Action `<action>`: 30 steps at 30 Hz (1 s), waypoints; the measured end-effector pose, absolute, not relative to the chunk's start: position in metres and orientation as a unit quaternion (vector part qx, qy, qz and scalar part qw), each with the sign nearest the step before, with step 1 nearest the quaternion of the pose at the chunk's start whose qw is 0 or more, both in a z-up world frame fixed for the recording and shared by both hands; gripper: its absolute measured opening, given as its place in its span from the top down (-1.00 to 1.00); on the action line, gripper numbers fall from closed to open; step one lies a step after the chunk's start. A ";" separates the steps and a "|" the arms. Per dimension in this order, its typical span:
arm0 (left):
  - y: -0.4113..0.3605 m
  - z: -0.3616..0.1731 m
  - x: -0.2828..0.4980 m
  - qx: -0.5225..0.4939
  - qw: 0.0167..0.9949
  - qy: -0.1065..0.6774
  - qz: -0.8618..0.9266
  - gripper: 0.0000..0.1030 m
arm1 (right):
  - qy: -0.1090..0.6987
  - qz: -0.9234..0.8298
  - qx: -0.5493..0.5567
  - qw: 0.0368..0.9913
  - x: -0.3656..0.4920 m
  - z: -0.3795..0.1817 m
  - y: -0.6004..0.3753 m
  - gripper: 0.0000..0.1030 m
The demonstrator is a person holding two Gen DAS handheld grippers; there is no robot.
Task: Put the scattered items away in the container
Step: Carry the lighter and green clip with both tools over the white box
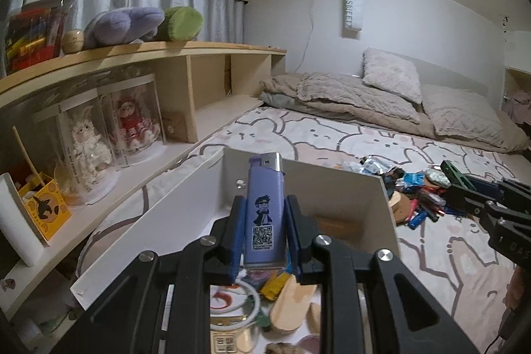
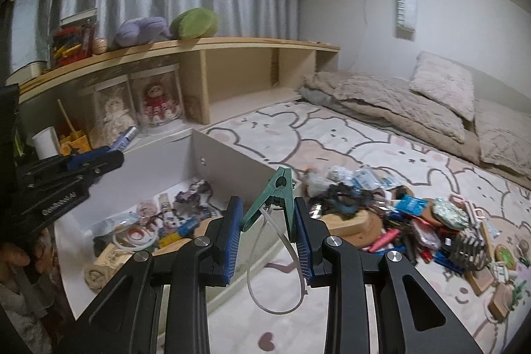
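Observation:
My left gripper [image 1: 264,214] is shut on a purple lighter [image 1: 264,211] held upright above the white open box [image 1: 348,184], which holds several small items. My right gripper [image 2: 268,231] holds a green clip [image 2: 273,198] with a white cable tie loop [image 2: 282,274] hanging from it, just right of the box [image 2: 232,155]. The clip touches the right pad; the left pad stands apart from it. A pile of scattered items [image 2: 415,221] lies on the bed sheet to the right, also in the left wrist view [image 1: 411,191]. The left gripper shows in the right wrist view [image 2: 99,161].
A wooden shelf [image 1: 132,55] along the left holds doll jars [image 1: 109,128], plush toys and a yellow box. Pillows and a folded blanket [image 1: 381,92] lie at the far end of the bed. The right gripper shows at the left view's right edge [image 1: 464,188].

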State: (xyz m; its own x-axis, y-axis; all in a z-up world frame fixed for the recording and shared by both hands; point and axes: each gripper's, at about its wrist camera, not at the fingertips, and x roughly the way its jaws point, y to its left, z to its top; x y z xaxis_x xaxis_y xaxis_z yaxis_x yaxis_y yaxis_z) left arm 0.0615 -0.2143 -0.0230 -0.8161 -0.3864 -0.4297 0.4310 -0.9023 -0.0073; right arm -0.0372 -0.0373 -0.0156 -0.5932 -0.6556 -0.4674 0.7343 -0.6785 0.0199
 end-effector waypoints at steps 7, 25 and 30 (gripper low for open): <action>-0.229 -0.038 0.070 0.234 0.222 0.061 -0.945 0.55 | 0.098 -0.859 0.235 0.444 -0.017 -0.018 -0.067 0.40; -0.252 -0.066 0.082 0.267 0.234 0.096 -0.930 0.55 | 0.088 -0.773 0.325 0.537 0.006 -0.070 -0.114 0.40; -0.246 -0.069 0.073 0.275 0.225 0.087 -0.931 0.55 | 0.091 -0.768 0.312 0.552 0.011 -0.073 -0.112 0.40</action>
